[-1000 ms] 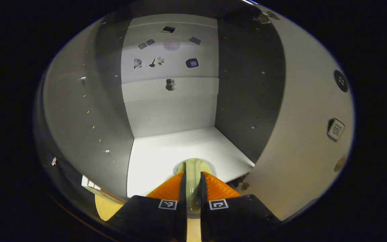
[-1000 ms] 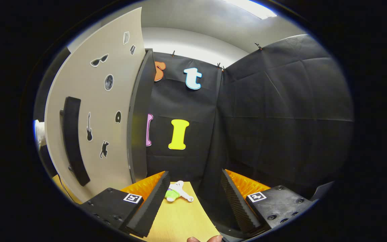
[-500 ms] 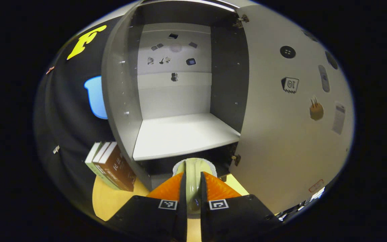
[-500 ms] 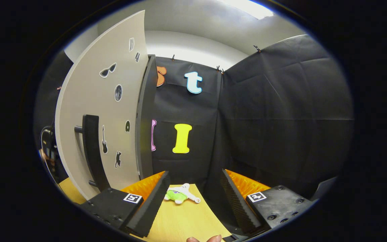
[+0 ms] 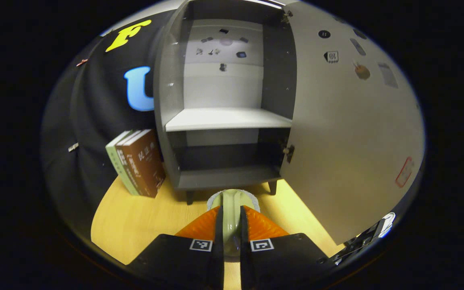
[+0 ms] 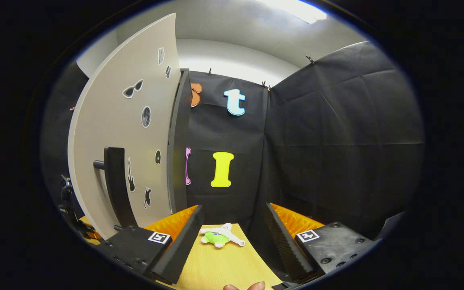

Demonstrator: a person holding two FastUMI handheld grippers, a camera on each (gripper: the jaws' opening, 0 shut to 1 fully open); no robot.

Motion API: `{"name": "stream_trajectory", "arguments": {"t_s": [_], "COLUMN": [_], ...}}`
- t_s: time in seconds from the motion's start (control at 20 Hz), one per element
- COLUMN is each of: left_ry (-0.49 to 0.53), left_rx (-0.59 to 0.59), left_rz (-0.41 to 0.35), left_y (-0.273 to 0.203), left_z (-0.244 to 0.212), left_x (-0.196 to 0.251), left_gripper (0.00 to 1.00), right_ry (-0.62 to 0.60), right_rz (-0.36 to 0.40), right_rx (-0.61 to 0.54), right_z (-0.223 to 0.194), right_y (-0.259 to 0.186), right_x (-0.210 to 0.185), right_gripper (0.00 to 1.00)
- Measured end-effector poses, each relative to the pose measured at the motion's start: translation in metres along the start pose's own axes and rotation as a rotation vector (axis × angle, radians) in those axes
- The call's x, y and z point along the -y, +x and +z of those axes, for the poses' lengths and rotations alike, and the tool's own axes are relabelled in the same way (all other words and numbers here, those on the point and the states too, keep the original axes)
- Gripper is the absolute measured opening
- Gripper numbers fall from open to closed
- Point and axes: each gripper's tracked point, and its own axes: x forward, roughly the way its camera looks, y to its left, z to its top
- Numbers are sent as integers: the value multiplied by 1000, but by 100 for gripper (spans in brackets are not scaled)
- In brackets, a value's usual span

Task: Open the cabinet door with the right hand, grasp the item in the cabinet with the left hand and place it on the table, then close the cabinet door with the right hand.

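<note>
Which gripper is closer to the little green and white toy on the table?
Right. The right gripper hangs open just in front of the toy, which lies on the table between its fingers. The left gripper faces the open cabinet, holding a pale green item.

This is a staged recording booth, not a lived-in room: black cloth walls (image 6: 336,133) are clipped up around a yellow wooden desk (image 5: 135,217). On the desk stands a small grey cabinet (image 5: 224,121) dotted with stickers, with upright books (image 5: 137,161) just beside it.
</note>
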Motion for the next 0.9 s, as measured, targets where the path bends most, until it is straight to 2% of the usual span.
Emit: {"name": "stream_trajectory", "arguments": {"t_s": [0.2,0.4,0.75,0.8,0.85,0.9], "left_ry": [6,5,25,35,42,42], "left_rx": [-53,-93,-92,-91,-94,-102], "left_rz": [14,-8,8,14,20,19], "left_y": [12,19,43,47,50,53], "left_z": [-73,-129,-173,-177,-182,-186], "left_x": [10,31,55,58,59,62], "left_gripper": [20,20,20,20,20,20], "right_ry": [17,29,43,43,40,34], "right_rz": [13,35,76,81,85,90], "right_rx": [-7,-21,-49,-48,-50,-51], "right_z": [-4,-10,-21,-21,-22,-23], "right_y": [8,16,26,27,27,27], "right_x": [2,3,0,-1,-2,-3], "right_gripper": [98,98,98,95,98,95]}}
